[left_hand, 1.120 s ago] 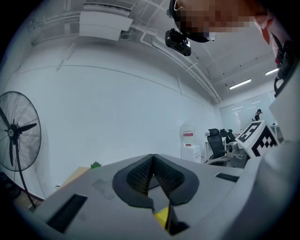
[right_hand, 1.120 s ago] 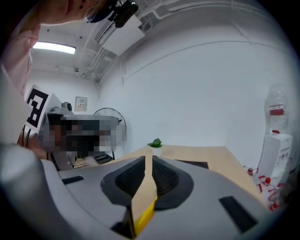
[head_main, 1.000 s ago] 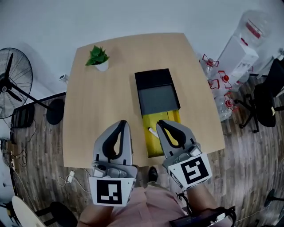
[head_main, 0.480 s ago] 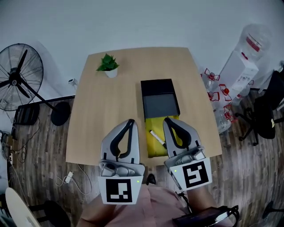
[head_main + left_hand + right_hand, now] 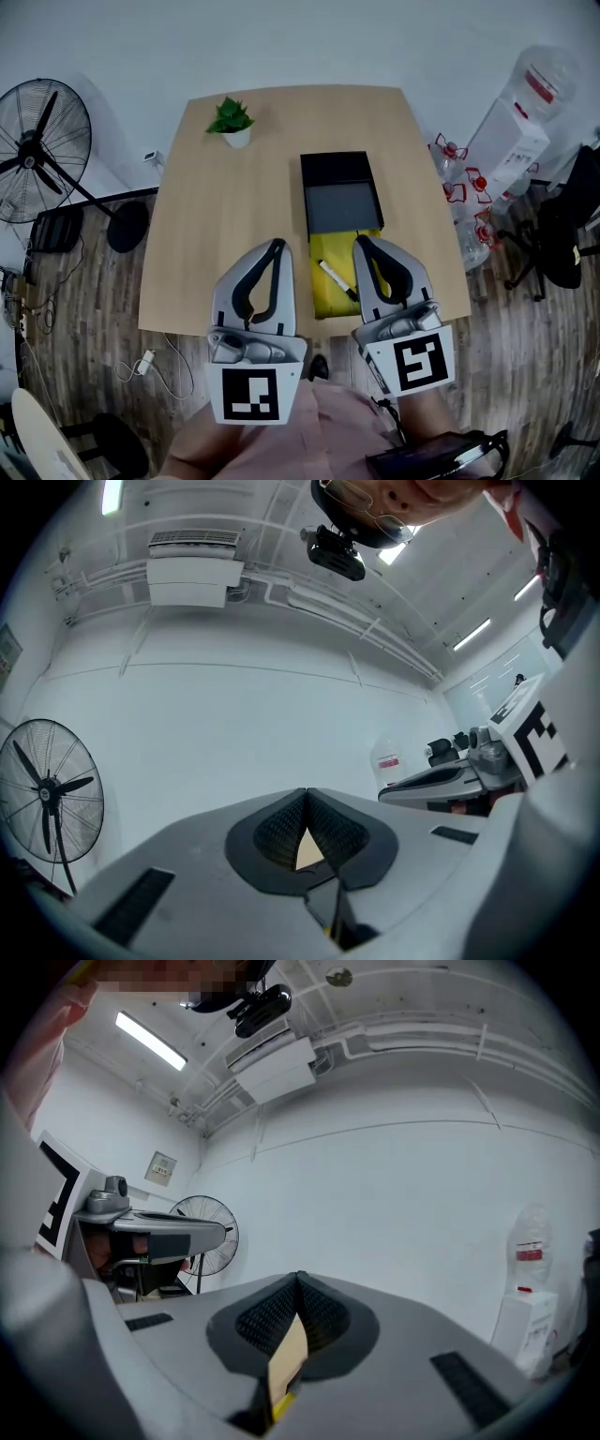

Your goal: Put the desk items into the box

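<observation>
A pale wooden table (image 5: pixel 216 225) stretches ahead of the left gripper (image 5: pixel 273 247), over grey plank floor (image 5: pixel 94 272). A black pedestal fan (image 5: pixel 37 150) stands far to its left. A white water dispenser (image 5: pixel 506 141) stands well right of the right gripper (image 5: pixel 362 242).

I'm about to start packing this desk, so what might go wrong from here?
The white marker pen lies loose on the flat yellow pad; lifting the pad first may roll it off. The pad reaches the wooden table's near edge, so a nudge might push it over.
</observation>
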`<state>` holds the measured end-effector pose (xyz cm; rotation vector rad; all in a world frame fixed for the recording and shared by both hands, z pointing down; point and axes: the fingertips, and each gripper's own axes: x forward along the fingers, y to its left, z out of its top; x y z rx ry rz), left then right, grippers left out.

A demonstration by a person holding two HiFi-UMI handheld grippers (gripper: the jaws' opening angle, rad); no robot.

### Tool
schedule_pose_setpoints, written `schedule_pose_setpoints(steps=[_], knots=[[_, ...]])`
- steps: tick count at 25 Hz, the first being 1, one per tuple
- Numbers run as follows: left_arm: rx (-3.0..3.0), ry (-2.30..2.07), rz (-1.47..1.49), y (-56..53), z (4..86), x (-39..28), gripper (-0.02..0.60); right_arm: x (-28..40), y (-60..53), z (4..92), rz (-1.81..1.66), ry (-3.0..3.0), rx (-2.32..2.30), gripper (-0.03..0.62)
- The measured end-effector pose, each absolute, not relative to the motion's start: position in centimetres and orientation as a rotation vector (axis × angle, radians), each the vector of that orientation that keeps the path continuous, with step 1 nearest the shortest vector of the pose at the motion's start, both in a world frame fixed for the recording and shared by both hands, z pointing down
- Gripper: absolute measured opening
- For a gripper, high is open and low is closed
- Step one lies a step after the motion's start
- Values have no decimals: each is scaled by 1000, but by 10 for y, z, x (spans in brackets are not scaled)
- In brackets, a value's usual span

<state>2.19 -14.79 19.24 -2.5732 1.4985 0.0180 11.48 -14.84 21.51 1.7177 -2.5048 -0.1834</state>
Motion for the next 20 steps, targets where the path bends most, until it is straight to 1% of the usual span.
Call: schedule_pose_setpoints(steps=[20], knots=[[-2573,1472,24,-151,191,19,11,113,-151,216,-183,-2491,1742,0]])
